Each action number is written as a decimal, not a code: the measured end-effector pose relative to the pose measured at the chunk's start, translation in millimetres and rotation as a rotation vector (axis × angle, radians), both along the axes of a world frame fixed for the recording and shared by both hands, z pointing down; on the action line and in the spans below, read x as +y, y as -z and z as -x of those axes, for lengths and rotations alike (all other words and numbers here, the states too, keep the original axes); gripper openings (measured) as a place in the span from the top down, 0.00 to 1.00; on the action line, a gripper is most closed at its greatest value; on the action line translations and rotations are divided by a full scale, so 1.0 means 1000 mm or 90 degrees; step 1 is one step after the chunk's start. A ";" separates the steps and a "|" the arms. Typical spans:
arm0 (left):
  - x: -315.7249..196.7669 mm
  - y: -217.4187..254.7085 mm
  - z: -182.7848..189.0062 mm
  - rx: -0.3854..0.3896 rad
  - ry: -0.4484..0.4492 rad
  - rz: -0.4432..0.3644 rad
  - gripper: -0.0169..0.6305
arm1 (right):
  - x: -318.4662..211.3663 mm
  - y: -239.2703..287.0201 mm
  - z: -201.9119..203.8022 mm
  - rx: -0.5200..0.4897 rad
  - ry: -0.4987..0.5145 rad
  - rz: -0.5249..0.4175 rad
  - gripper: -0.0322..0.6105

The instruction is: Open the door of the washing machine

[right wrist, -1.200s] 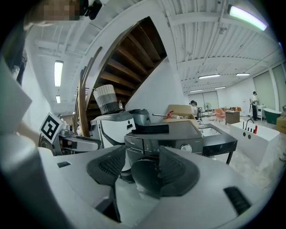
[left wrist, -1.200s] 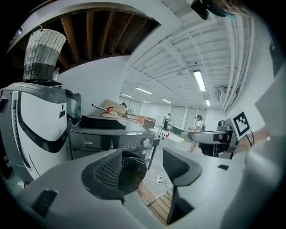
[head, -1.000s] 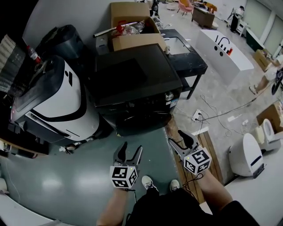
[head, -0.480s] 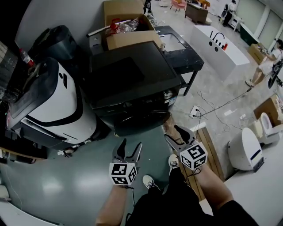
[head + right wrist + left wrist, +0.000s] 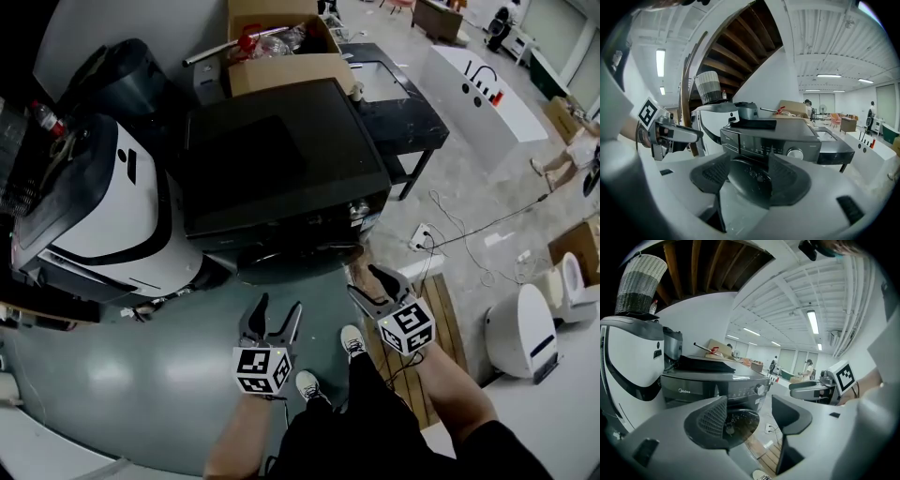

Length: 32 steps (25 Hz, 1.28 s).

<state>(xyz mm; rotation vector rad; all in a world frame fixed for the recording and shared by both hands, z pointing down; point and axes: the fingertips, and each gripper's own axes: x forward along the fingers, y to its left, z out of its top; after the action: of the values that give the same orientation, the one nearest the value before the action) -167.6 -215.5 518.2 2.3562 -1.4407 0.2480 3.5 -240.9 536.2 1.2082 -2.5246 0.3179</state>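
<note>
Person has closed in: left hand-held gripper (image 5: 277,307) and right hand-held gripper (image 5: 364,281) sit nearer the washing machine (image 5: 281,159), not touching it. Left jaws apart and empty; right jaws opening, nothing between them. The door (image 5: 750,180), low on the machine's front, looks shut, so this is approach only.

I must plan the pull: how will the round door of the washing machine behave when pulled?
The door looks like a rigid, glossy domed window, so it should swing stiffly rather than flex, and its smooth surface may be slippery. The washing machine is bulky and stands on the floor, so it will probably not shift.
</note>
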 end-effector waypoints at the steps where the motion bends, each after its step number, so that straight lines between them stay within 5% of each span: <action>1: -0.006 -0.003 -0.004 0.000 0.006 0.002 0.51 | -0.008 -0.006 -0.003 0.004 0.009 0.005 0.56; 17: -0.080 -0.098 -0.045 -0.021 0.046 0.069 0.51 | -0.123 -0.152 -0.031 0.058 0.094 0.112 0.56; 32: -0.100 -0.172 -0.058 -0.004 0.072 0.122 0.51 | -0.164 -0.254 -0.025 0.137 0.174 0.168 0.56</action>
<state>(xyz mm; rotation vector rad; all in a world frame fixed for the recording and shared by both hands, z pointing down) -109.9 -315.3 690.5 2.1155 -1.4776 0.3472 28.5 -405.1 790.3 0.7446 -2.3335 0.4138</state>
